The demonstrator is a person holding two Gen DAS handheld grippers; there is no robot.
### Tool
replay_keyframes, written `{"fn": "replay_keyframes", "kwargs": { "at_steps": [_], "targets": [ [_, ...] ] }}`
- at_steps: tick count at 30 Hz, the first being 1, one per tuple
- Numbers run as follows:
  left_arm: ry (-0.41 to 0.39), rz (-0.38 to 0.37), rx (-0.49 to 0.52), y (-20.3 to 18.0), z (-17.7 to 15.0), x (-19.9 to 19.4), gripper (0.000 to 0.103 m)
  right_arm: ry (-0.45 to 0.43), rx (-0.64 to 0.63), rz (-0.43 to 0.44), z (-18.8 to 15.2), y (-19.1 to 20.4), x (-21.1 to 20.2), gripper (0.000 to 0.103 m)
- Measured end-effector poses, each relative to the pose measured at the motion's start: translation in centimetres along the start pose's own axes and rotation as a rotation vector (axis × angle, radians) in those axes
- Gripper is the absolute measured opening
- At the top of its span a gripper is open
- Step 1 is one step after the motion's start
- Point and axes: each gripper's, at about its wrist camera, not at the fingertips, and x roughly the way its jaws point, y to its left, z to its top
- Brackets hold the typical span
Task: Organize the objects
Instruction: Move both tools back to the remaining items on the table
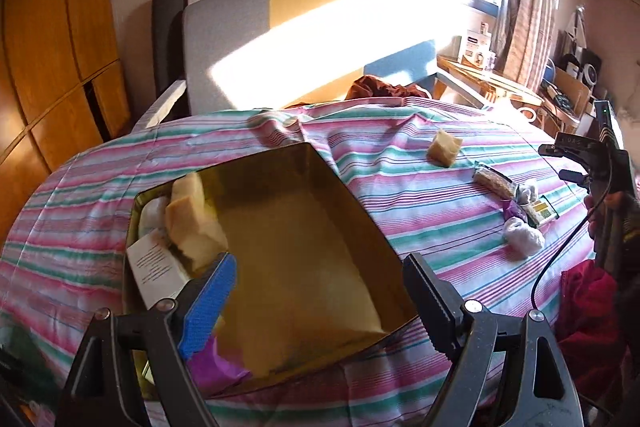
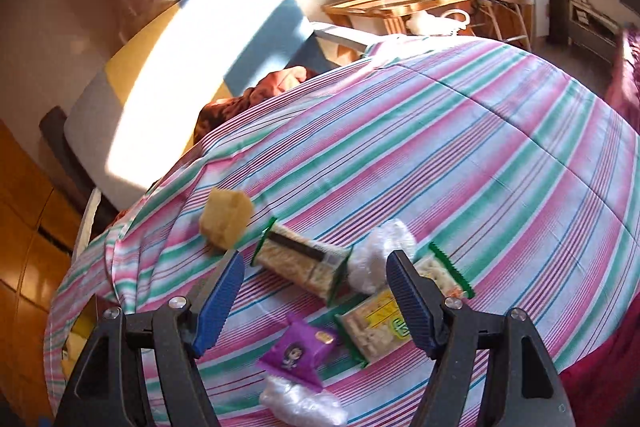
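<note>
A gold metal tin (image 1: 296, 251) lies open on the striped bedspread (image 1: 420, 195). It holds a yellow sponge (image 1: 196, 223), a white card (image 1: 154, 267) and a purple wrapper (image 1: 216, 367) along its left side. My left gripper (image 1: 320, 275) is open above the tin, empty. My right gripper (image 2: 316, 279) is open and empty, above a pile of snacks: a noodle pack (image 2: 304, 263), a cracker pack (image 2: 376, 323), a purple packet (image 2: 298, 353) and two white plastic wads (image 2: 380, 255) (image 2: 300, 403). A loose yellow sponge (image 2: 226, 223) lies beyond; it also shows in the left wrist view (image 1: 444, 147).
A sofa (image 1: 280, 39) with sunlit cushions stands behind the bed, with brown cloth (image 1: 384, 89) on it. A wooden wardrobe (image 1: 52, 59) is on the left. A wooden side table (image 2: 400, 3) and clutter stand by the window. Red fabric (image 1: 588, 311) lies at the bed's right edge.
</note>
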Motion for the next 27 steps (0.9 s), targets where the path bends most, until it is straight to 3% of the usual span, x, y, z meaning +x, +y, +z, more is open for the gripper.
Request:
{"fn": "replay_keyframes", "kwargs": {
  "at_steps": [5,10,14,27],
  "targets": [
    [0.049,-0.06,0.059,-3.8,2.9,3.6,0.086,0.015,0.238,0.034,0.2,-5.1,0.7,0.075],
    [0.118,-0.109,0.113,-7.8,5.4,8.6,0.086,0.01,0.311,0.098,-0.1,-6.2,0.3,0.075],
    [0.167,-0.131,0.157,-10.6,7.2,12.8,0.086,0.019,0.325,0.143,-0.2,-6.3,0.3,0.077],
    [0.218,-0.134,0.302,-18.4,13.2,25.0,0.086,0.105,0.25,0.273,-0.6,-3.8,1.3,0.078]
  ]
}}
